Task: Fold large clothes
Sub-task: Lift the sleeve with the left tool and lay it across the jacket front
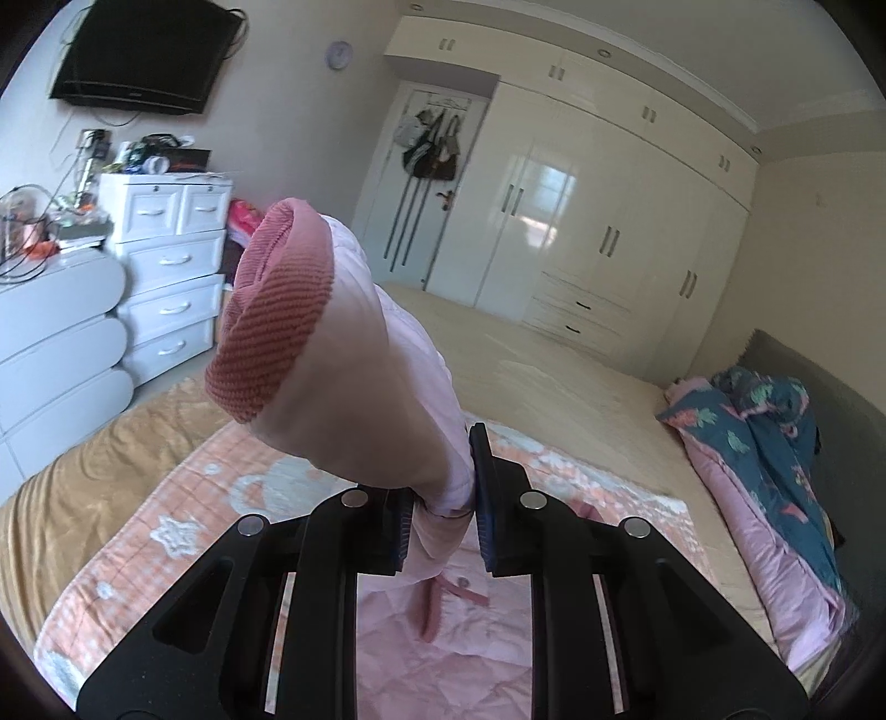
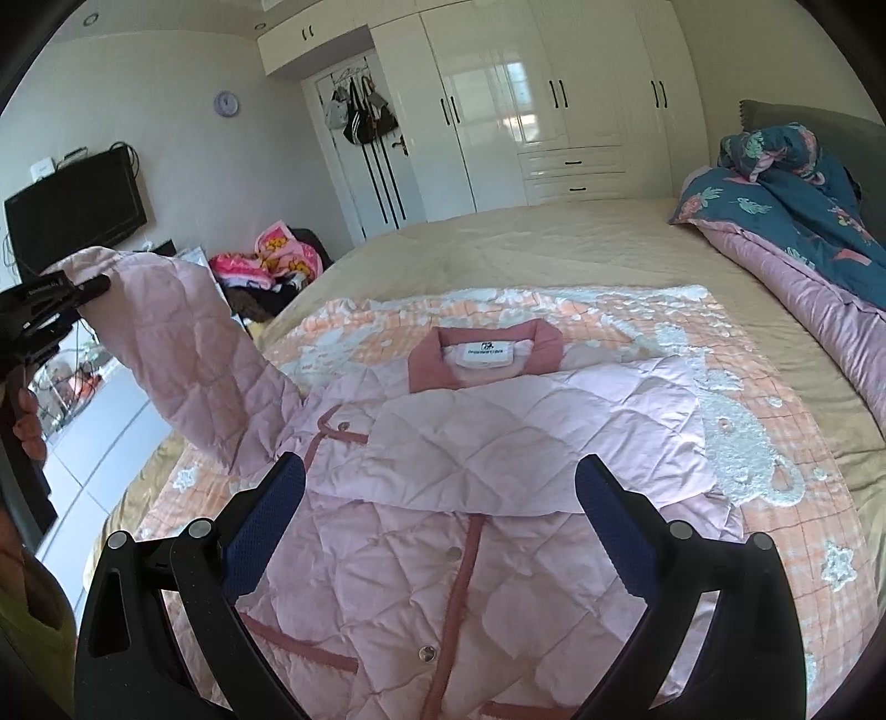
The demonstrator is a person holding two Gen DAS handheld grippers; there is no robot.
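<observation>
A pink quilted jacket [image 2: 421, 531] with darker pink trim lies front-up on an orange patterned blanket [image 2: 775, 443] on the bed. Its right sleeve is folded across the chest [image 2: 526, 437]. My left gripper [image 1: 443, 507] is shut on the other sleeve [image 1: 387, 354] and holds it up in the air, the ribbed dark pink cuff [image 1: 271, 310] pointing away from the camera. In the right wrist view that lifted sleeve [image 2: 183, 343] hangs at the left with the left gripper [image 2: 83, 291] at its end. My right gripper [image 2: 440, 487] is open above the jacket's front, with nothing between its fingers.
A folded blue floral duvet [image 2: 803, 221] lies at the head of the bed. White drawers [image 1: 166, 277] stand to the left, with a wall TV [image 1: 144, 50] above. Wardrobes [image 2: 554, 99] line the far wall. A person's hand [image 2: 27, 426] shows at the left edge.
</observation>
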